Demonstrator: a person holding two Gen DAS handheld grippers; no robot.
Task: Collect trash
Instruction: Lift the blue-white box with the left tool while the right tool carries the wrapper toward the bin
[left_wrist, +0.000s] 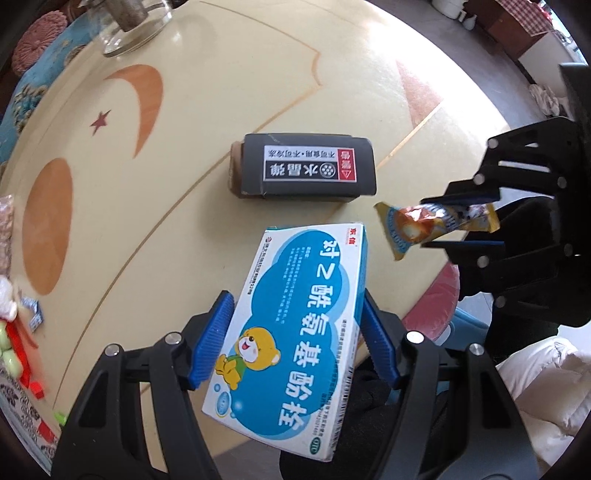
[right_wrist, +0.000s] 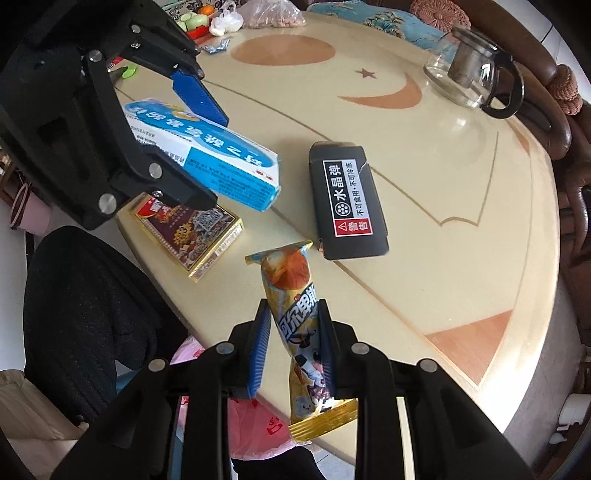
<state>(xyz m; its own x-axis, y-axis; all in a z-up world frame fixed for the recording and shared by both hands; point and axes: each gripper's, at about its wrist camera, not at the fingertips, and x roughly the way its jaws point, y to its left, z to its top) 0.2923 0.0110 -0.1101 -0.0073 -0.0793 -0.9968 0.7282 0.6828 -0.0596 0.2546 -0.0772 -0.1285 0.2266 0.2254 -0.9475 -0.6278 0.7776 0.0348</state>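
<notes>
Two grippers aimed down, left gripper (left_wrist: 295, 343) clamping medicine box (left_wrist: 291, 328) — right gripper (right_wrist: 293, 350) pinching wrapper (right_wrist: 299, 332).

The blue and white medicine box (left_wrist: 291, 325) with a cartoon bear is lifted and tilted above the bench (left_wrist: 184, 110). The yellow snack wrapper (right_wrist: 295, 314) is also lifted. The black box (right_wrist: 347, 206) and the red-gold card pack (right_wrist: 192, 240) lie flat on the bench.

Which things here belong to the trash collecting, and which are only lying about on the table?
Belong to the job:
- blue medicine box, in the left hand-held gripper
- snack wrapper, in the right hand-held gripper
- black box
- red-gold box
- probably the pink bag

Lying about:
- glass teapot
- food bags
</notes>
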